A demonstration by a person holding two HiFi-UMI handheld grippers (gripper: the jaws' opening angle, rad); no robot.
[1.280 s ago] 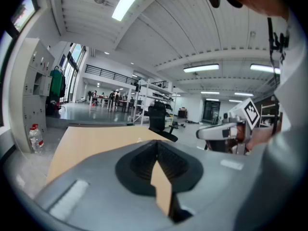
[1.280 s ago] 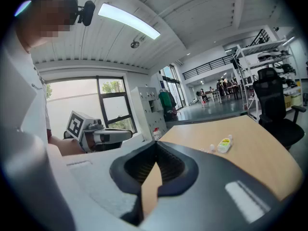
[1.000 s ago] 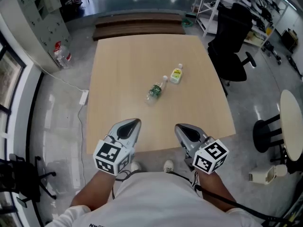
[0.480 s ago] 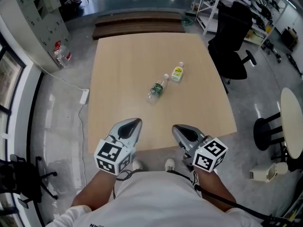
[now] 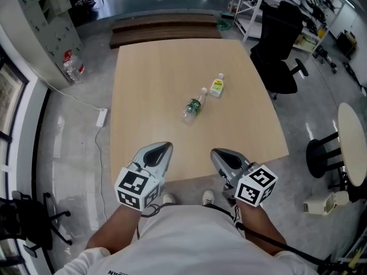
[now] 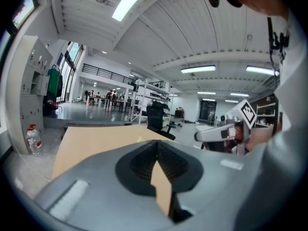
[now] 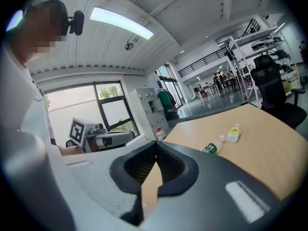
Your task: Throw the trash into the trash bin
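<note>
- Well, the person stands at the near edge of the light wooden table (image 5: pixel 149 79) with a gripper in each hand. Both grippers are held over that edge and aimed across the top, tipped slightly down.
- On the left gripper (image 5: pixel 164 148) the jaws are pressed together, with nothing caught between them (its own view shows only bare tabletop through the slot below the tips).
- The right gripper (image 5: pixel 216 153) is closed just the same and is also empty. It sits beside the left one, with a gap of bare table between the two.
- The trash is two plastic bottles near the middle of the table, well ahead of both grippers and touched by neither.
- The green-labelled bottle (image 5: pixel 193 106) lies on its side, with its white cap pointing away and to the right.
- The yellow-labelled bottle (image 5: pixel 216 87) is smaller and lies just beyond that cap. I can't tell whether the two bottles touch.
- A black office chair (image 5: pixel 281 44) stands off the table's far right corner.
- To the left, a large water jug (image 5: pixel 71 66) stands on the floor by grey lockers (image 5: pixel 43 22).
- Nearer along that side, a white power strip (image 5: pixel 102 117) lies on the floor.
- A round white table (image 5: pixel 351 148) shows at the right edge of the head view.
</note>
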